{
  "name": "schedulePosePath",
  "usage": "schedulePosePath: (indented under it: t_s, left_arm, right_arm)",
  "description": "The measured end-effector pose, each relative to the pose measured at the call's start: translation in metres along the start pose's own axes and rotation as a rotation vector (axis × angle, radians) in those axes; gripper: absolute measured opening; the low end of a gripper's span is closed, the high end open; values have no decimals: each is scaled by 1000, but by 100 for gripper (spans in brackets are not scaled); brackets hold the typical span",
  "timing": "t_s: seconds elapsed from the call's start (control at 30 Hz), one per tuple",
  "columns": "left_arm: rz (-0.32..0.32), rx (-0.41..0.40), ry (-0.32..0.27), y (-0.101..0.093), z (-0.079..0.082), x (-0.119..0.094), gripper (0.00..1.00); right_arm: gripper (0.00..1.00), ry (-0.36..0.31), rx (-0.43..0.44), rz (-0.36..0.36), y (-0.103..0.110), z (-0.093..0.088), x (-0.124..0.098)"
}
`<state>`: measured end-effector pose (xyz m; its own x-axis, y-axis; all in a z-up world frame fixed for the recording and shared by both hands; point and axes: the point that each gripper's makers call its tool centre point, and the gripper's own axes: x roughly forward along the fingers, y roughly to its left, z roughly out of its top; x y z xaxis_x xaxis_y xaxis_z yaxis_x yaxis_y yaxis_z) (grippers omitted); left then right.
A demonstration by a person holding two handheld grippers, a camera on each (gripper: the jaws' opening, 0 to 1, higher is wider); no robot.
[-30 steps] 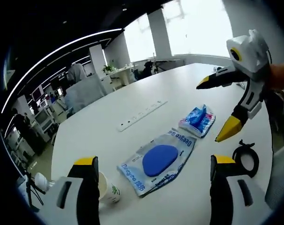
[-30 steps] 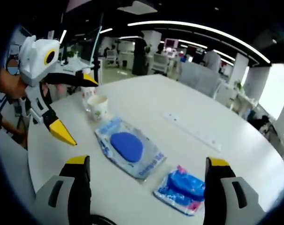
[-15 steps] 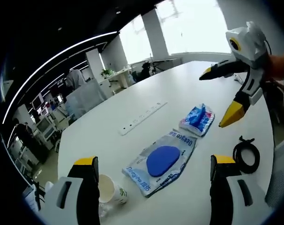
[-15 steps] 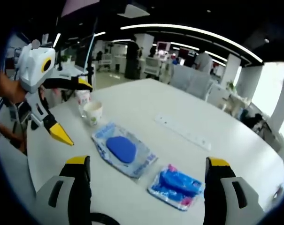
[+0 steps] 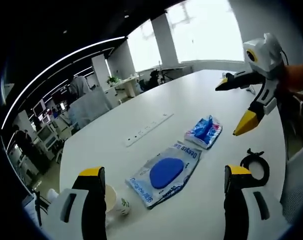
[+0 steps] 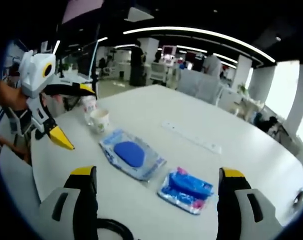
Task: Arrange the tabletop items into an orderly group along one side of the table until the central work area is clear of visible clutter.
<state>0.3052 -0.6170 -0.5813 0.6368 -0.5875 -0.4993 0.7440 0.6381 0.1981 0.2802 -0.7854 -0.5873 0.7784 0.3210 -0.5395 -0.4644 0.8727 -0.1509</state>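
We are hovering both grippers, left gripper [image 5: 164, 200] and right gripper [image 6: 159, 200], jaws apart and empty, above the worktop [image 5: 141, 112]; the blue packet [image 5: 165, 172] lies centre frame, probably our next grab

Each hand-held gripper [image 5: 164, 187]: grey body, black jaws w/ yellow tips.
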Motion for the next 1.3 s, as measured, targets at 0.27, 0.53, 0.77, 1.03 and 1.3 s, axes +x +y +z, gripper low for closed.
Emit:
schedulePosePath:
  t_s: [0.27,0.53,0.77,1.03,1.3]
  left_arm:
    - [35,-28,-9,-10,-2,-14,99]
    - [55,-55,2,-26,-9,-22,98]
    - [55,-55,15,-49,-13,-27,98]
    - [56,-64,16,-72,-13,-24,97]
    - [33,-63,15,-95,-15,-16,96]
  right_arm:
    - [97,-21,-5,18,0,-5,-14]
    - [92,-21,-29,46,5,-21,-31]
    - [87,-23,-17,60,5,-40,-43]
    - [79,-14,-18,98,12,-63,-54]
    - [76,14,0,121,18,-90,-60]
